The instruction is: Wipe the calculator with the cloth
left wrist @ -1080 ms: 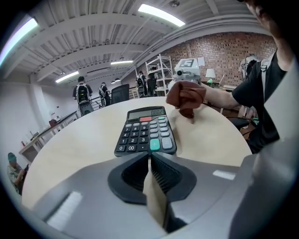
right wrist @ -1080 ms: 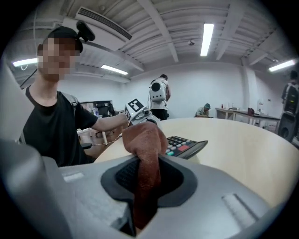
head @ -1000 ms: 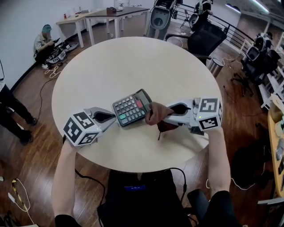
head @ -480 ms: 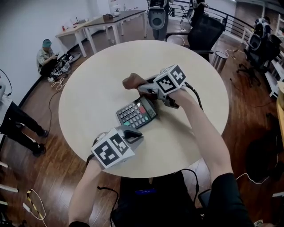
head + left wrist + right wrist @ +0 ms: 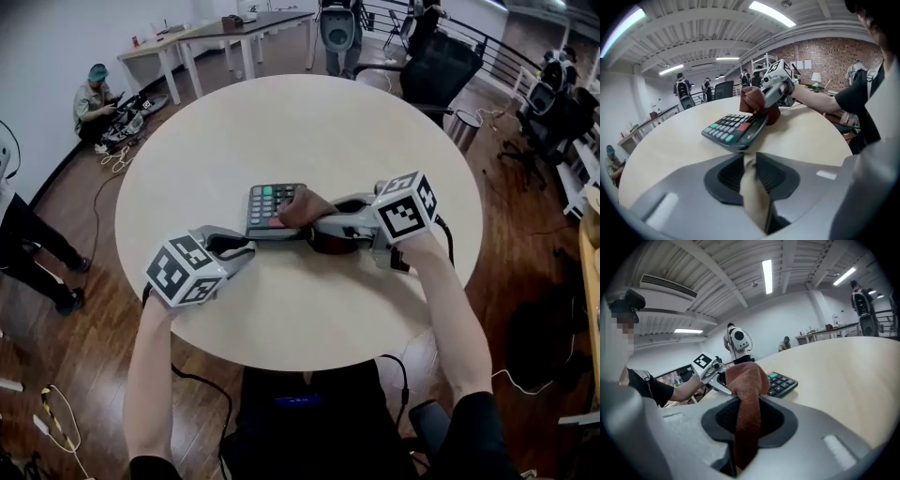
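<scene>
The right gripper (image 5: 749,401) was clamped on the brown cloth (image 5: 746,380), whose bunched end stuck out past its tips and pressed on the calculator (image 5: 267,211). The calculator lay flat on the round table (image 5: 281,122), directly ahead of those jaws. From that gripper's own view the wad blocked most of the calculator (image 5: 782,382), leaving only a corner of keys visible to the right of it. In the head view the cloth (image 5: 302,204) covered the calculator's end nearest the right gripper (image 5: 317,225). The left gripper (image 5: 750,157) had just been opening its jaws. They stood a narrow way apart with nothing between them, only bare tabletop showing through the slit. The calculator (image 5: 733,131) sat just ahead of its tips, and whether they touched it could not be told. The cloth (image 5: 757,104) was on the calculator's far end. The left gripper (image 5: 248,248) rested low near the table's edge. Beyond the table, far ahead of both tools, stood desks (image 5: 225,33) and an office chair (image 5: 441,70). A person (image 5: 94,94) sat on the floor off to the left beside loose cables (image 5: 112,155).
</scene>
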Motion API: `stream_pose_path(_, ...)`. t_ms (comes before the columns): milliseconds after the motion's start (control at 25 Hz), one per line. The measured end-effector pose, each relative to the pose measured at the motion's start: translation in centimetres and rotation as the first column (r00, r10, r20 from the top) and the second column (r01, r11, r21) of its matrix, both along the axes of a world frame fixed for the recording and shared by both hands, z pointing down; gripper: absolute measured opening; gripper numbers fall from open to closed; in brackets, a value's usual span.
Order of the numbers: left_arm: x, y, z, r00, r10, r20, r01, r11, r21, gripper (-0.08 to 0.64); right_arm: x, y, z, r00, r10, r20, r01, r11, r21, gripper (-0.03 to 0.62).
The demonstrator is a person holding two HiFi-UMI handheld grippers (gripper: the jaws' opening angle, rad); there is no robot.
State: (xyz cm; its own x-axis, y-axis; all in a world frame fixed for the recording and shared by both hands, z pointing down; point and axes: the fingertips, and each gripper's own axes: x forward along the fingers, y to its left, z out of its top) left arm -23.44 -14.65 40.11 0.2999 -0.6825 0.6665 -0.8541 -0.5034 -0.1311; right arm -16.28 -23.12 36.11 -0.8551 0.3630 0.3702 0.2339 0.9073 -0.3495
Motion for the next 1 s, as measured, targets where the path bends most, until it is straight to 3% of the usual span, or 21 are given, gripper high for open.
stream_pose_path(40, -0.6, 0.0, -0.4, 1.000, 0.005, -0.007, -0.005, 1.000, 0.008, 0.038, -0.3, -0.7, -0.3, 0.999, 0.044, 0.002, -0.044, 0.999, 0.016, 0.067)
stream_pose_path(200, -0.6, 0.9, -1.2, 0.999, 0.035, 0.018, -0.036, 0.999, 0.040, 0.038, -2.3, -5.5, -2.0, 0.961, 0.273, 0.032, -0.275, 0.960, 0.054, 0.067)
stream_pose_path(280, -0.2, 1.1, -1.7, 0.990, 0.031, 0.140, -0.044, 0.995, 0.088, 0.038, -2.4, -7.0, -1.9, 0.924, 0.379, 0.043, -0.380, 0.925, 0.004, 0.067)
stream_pose_path(400, -0.1, 0.6, -2.7, 0.927, 0.010, 0.376, -0.076, 0.984, 0.163, 0.068, -2.5, -9.2, -0.9, 0.860, 0.509, 0.036, -0.508, 0.861, -0.035, 0.067)
stream_pose_path(520, -0.3, -0.2, -2.2, 0.882, 0.002, 0.471, -0.095, 0.980, 0.173, 0.133, -2.8, -11.0, 0.0, 0.819, 0.573, 0.009, -0.572, 0.819, -0.038, 0.067)
stream_pose_path(640, -1.8, -0.6, -1.7, 0.875, -0.027, 0.483, -0.072, 0.980, 0.184, 0.149, -3.8, -10.7, 0.1, 0.826, 0.563, -0.021, -0.564, 0.825, -0.030, 0.067)
stream_pose_path(720, -3.1, -0.8, -2.1, 0.882, -0.066, 0.466, -0.038, 0.977, 0.210, 0.158, -4.0, -10.2, -0.1, 0.832, 0.553, -0.032, -0.554, 0.832, -0.019, 0.067)
stream_pose_path(800, -4.1, -1.6, -2.2, 0.897, -0.091, 0.433, -0.015, 0.972, 0.236, 0.158, -3.5, -10.4, -0.3, 0.820, 0.572, -0.033, -0.572, 0.820, -0.009, 0.067)
stream_pose_path(920, -3.1, -2.8, -2.4, 0.928, -0.051, 0.368, -0.044, 0.969, 0.245, 0.155, -3.0, -10.8, 0.2, 0.796, 0.603, -0.056, -0.603, 0.798, 0.019, 0.067)
stream_pose_path(1000, -1.0, -2.9, -2.5, 0.942, -0.011, 0.336, -0.077, 0.966, 0.246, 0.136, -3.4, -9.8, 0.7, 0.812, 0.576, -0.095, -0.576, 0.817, 0.027, 0.067)
